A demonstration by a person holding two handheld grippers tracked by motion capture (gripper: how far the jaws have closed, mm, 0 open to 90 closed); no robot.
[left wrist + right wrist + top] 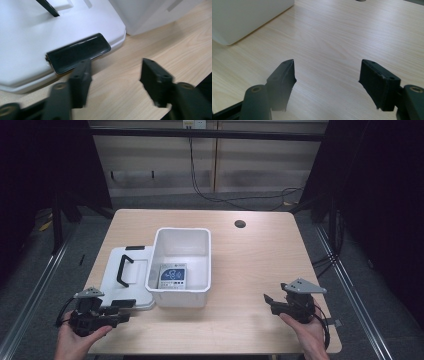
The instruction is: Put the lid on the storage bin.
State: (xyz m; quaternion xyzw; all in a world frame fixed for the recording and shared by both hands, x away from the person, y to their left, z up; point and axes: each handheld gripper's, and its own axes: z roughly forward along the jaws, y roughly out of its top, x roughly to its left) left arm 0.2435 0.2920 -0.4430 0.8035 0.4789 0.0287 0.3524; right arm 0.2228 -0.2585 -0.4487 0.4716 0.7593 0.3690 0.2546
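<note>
Two grippers, jaws apart, nothing held. Left gripper (112, 312) sits just beside the flat white plastic lid (122, 280)'s black latch (78, 52); lid lies touching the white rectangular plastic bin (181, 265); right gripper (270, 302) well apart.

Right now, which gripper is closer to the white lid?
Left. The left gripper sits right at the lid's near corner; the right gripper is far across the table, past the bin.
</note>
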